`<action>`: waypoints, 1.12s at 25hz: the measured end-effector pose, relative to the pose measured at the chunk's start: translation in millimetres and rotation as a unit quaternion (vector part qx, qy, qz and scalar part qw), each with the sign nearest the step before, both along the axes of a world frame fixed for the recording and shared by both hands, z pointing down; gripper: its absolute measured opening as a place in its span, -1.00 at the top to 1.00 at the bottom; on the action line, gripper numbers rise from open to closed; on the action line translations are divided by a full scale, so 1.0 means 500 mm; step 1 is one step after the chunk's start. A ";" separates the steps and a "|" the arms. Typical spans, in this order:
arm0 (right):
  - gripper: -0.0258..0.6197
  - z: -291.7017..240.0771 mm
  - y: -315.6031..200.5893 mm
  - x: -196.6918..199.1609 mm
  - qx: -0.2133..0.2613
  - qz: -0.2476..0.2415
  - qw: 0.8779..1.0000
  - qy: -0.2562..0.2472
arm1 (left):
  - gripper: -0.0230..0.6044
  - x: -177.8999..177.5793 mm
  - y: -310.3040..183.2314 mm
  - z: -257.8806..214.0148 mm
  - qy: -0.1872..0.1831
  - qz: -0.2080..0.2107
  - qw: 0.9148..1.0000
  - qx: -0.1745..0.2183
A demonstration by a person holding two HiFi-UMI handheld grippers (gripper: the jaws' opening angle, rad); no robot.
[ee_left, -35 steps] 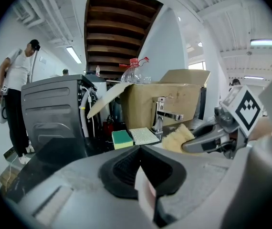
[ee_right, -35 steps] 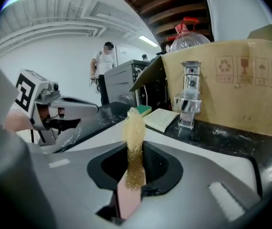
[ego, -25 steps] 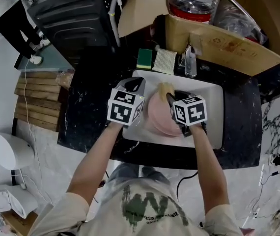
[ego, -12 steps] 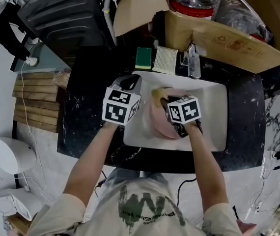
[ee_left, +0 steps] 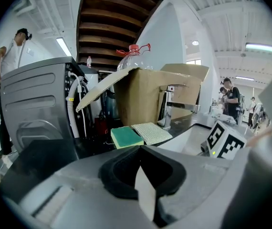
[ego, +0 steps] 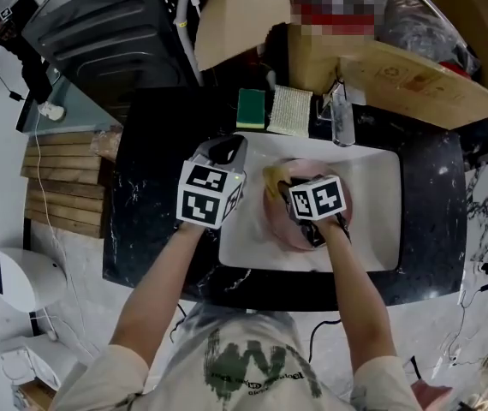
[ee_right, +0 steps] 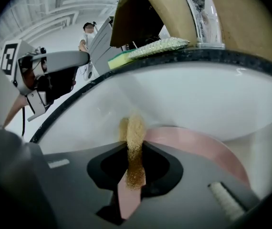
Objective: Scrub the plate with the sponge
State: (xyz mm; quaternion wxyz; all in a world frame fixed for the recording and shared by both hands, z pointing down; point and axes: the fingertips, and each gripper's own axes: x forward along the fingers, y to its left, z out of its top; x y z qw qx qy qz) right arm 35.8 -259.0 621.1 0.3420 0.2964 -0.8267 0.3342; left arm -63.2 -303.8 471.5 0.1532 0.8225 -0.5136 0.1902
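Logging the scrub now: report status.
Right gripper shut on sponge, at pink plate's edge in sink. Left gripper shut, empty, by sink's left rim. Nothing blocking.

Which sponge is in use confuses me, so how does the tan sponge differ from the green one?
The tan sponge is pinched between the right gripper's jaws and squeezed thin; the green sponge lies free in its full block shape. The tan sponge is down in the sink by the pink plate's edge; the green sponge sits flat on the black counter behind the sink. Both are small sponges.
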 end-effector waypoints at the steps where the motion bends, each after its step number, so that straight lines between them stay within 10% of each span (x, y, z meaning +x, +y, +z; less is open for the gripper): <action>1: 0.73 0.004 -0.002 0.000 -0.001 0.003 1.000 0.001 | 0.92 0.002 -0.001 0.000 0.000 0.002 1.000 0.000; 28: 0.73 0.041 -0.082 0.121 -0.027 0.175 0.984 0.009 | 0.92 0.054 0.004 0.016 -0.003 0.038 0.999 -0.001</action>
